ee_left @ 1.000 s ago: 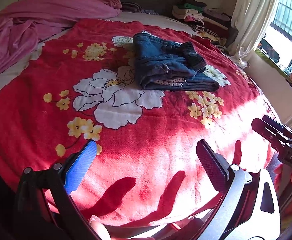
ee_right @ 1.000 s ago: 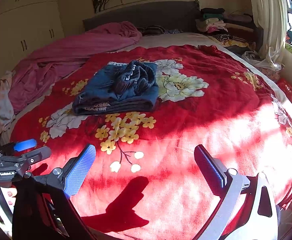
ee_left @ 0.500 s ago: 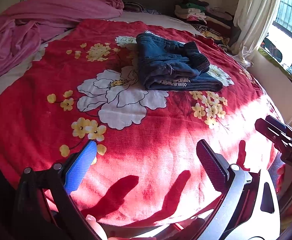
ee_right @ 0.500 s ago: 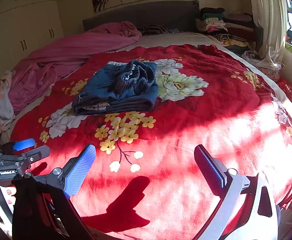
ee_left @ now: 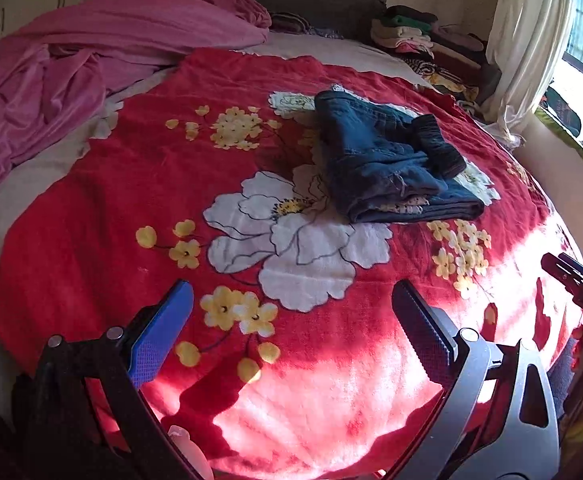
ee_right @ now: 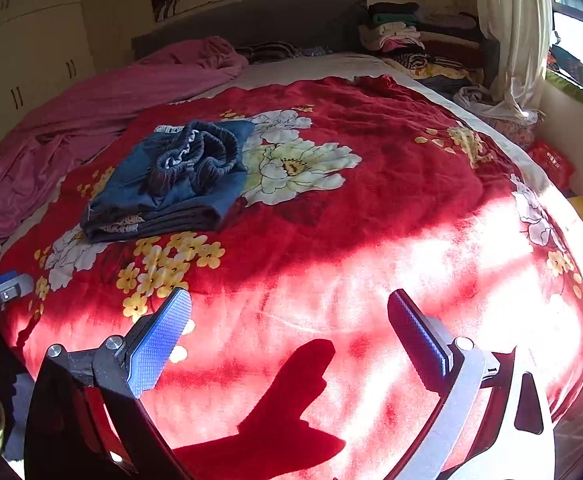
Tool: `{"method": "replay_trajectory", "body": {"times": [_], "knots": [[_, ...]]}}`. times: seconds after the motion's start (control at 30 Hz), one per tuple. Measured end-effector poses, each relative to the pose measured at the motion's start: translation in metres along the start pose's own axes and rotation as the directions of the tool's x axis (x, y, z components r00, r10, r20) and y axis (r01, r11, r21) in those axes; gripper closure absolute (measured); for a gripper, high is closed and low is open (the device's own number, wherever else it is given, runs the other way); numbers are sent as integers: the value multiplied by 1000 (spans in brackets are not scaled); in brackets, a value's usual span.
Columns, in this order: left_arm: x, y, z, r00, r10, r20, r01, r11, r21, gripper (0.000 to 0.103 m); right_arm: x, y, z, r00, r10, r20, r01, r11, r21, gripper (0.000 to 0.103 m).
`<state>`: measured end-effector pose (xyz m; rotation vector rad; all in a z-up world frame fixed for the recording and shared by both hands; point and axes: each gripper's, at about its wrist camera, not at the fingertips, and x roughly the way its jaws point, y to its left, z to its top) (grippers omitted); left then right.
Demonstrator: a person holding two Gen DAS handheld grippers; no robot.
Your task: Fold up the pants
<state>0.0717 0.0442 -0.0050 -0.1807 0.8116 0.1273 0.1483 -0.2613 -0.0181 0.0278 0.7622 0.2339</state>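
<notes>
Left hand-held gripper (ee_left: 291,336): wide open, empty. Right hand-held gripper (ee_right: 289,340): wide open, empty. Folded pants (ee_left: 387,168), frame centre, on red blanket (ee_left: 91,240).

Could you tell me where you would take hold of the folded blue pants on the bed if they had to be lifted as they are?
I would probably grip the pants at the thick folded edge facing the grippers, coming in low from the near side over the red blanket. All layers meet there, so one pinch may hold them. The bunched waistband on top lies loose and would likely pull away alone.
</notes>
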Motion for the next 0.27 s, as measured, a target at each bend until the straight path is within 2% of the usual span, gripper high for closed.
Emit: {"method": "replay_trajectory", "body": {"times": [0.1, 0.27], "knots": [[36, 40, 39, 992, 120, -38, -121, 993, -15, 10, 19, -48, 30, 993, -114, -16, 114, 993, 21, 5], [108, 117, 104, 963, 245, -115, -258, 960, -111, 10, 75, -133, 87, 966, -246, -79, 253, 963, 95, 5]]}}
